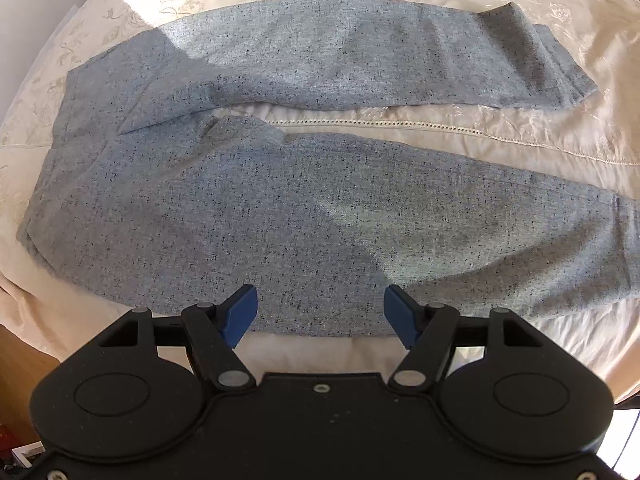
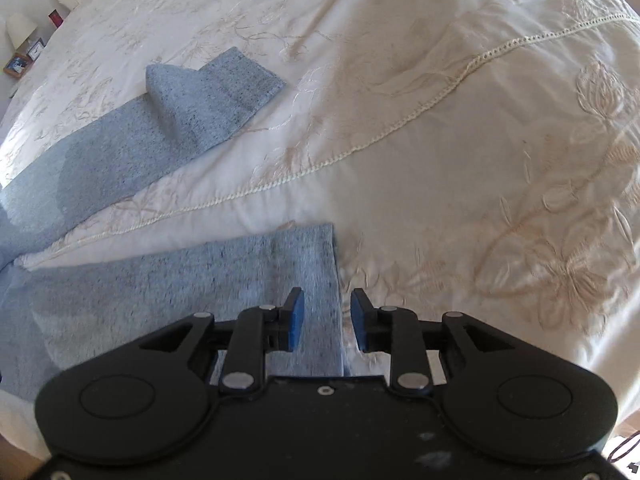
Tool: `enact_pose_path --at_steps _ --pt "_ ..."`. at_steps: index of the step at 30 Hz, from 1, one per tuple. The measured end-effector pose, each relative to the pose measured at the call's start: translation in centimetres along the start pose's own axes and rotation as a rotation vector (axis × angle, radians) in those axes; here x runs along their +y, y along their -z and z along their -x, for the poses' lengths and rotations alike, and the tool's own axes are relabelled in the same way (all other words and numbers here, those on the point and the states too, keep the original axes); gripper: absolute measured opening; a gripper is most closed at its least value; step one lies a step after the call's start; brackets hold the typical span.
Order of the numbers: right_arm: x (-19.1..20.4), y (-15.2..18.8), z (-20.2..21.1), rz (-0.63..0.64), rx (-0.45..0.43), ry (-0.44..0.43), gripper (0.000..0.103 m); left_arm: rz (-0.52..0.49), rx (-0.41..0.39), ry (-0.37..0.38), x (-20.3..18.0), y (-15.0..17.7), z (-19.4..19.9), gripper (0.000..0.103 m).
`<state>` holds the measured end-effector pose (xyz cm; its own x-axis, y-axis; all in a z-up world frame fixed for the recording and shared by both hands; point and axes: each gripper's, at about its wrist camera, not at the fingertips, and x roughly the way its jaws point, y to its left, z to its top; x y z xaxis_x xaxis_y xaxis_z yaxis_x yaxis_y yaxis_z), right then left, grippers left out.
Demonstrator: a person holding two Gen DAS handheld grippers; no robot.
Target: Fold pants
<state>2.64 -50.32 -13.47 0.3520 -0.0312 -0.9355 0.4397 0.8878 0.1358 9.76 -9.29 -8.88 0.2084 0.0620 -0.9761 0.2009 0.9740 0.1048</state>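
Grey-blue speckled pants (image 1: pixel 248 208) lie spread flat on the bed, waist at the left, both legs running right and apart. My left gripper (image 1: pixel 320 314) is open, hovering over the near leg's lower edge around the thigh. In the right wrist view the near leg's cuff (image 2: pixel 308 264) lies just ahead. My right gripper (image 2: pixel 327 322) is open, its jaws either side of the cuff's end edge, nothing held. The far leg (image 2: pixel 168 120) has its cuff end rumpled and folded over.
A cream embroidered bedspread (image 2: pixel 460 160) with a lace seam covers the bed. A nightstand with a lamp (image 2: pixel 20 30) and picture frames stands at the far left. The bed's near edge and wooden floor (image 1: pixel 16 380) show at lower left.
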Motion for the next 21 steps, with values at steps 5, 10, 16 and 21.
enact_pose_path --at_steps 5,10,16,21 --pt "0.8 3.1 -0.5 0.086 0.071 -0.028 0.029 -0.027 -0.013 0.005 -0.7 -0.1 0.3 0.071" --pt "1.8 3.0 -3.0 0.086 0.150 -0.031 0.011 -0.029 -0.022 -0.003 -0.7 -0.2 0.5 0.071" --pt "3.2 -0.5 0.6 0.065 0.037 -0.101 0.011 -0.021 -0.008 -0.005 -0.6 -0.1 0.0 0.071" --pt "1.1 0.2 -0.7 0.107 0.049 0.018 0.036 -0.031 -0.015 -0.006 -0.8 0.2 0.2 0.071"
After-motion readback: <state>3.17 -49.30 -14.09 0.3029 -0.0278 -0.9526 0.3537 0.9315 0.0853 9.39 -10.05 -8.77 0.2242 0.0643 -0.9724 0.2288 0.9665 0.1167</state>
